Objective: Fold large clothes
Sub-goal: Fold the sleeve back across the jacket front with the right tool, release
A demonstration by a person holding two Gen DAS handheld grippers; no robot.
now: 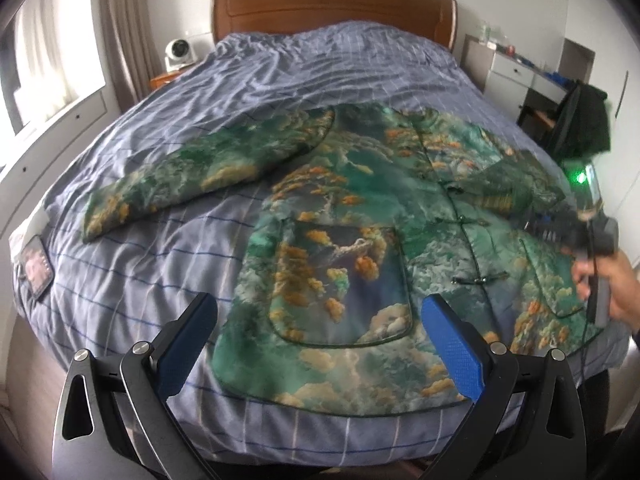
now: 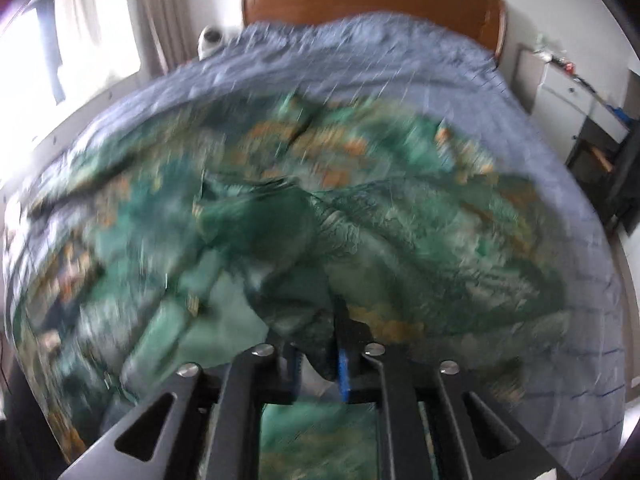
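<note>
A green jacket (image 1: pixel 360 216) printed with orange trees and clouds lies front up on the bed, its left sleeve (image 1: pixel 180 184) spread out to the left. My left gripper (image 1: pixel 320 320) is open and empty above the jacket's lower hem, near a patch pocket (image 1: pixel 344 284). My right gripper (image 2: pixel 320 356) is shut on the jacket's right sleeve (image 2: pixel 304 248) and holds it bunched over the jacket body; that view is blurred. The right gripper also shows in the left wrist view (image 1: pixel 576 228), held by a hand over the jacket's right side.
The bed (image 1: pixel 280 72) has a blue checked cover and a brown wooden headboard (image 1: pixel 332 8). A white fan (image 1: pixel 178 54) stands on a nightstand at the left. A white desk (image 1: pixel 520 72) and dark chair (image 1: pixel 580 120) stand at the right. A small pouch (image 1: pixel 36 268) lies at the bed's left edge.
</note>
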